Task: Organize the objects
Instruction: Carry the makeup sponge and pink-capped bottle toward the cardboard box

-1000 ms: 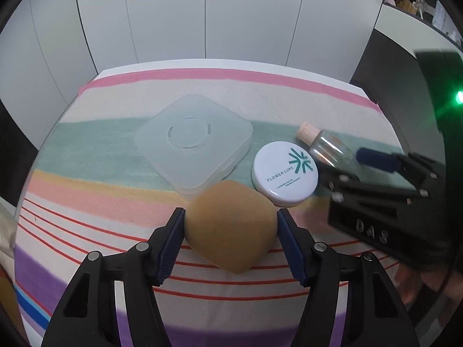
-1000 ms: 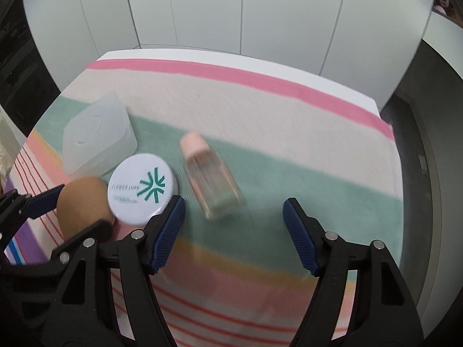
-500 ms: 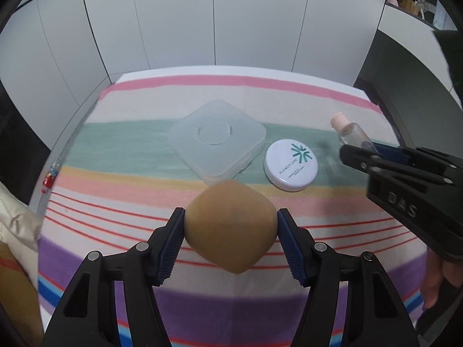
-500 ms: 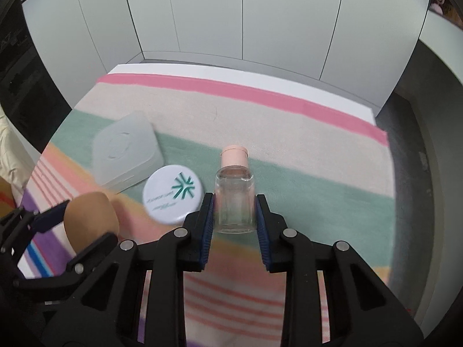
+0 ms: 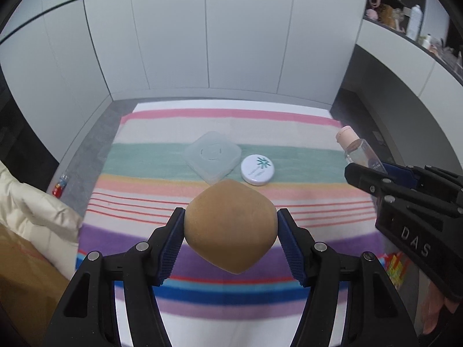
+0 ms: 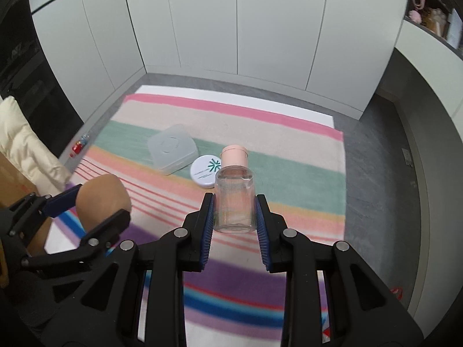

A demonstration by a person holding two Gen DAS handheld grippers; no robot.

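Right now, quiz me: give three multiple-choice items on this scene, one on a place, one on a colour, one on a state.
1. Where does the round white tin lie?
A. beside the clear square box
B. on top of that box
C. on the floor

2. What colour is the cap of the bottle?
A. green
B. pink
C. black

3. How is the left gripper?
A. open and empty
B. lying on the blanket
C. shut on the tan sponge

Key: 1 A, tin and box sit side by side on the blanket; 2 B, the cap shows pink; 3 C, both pads press the sponge.
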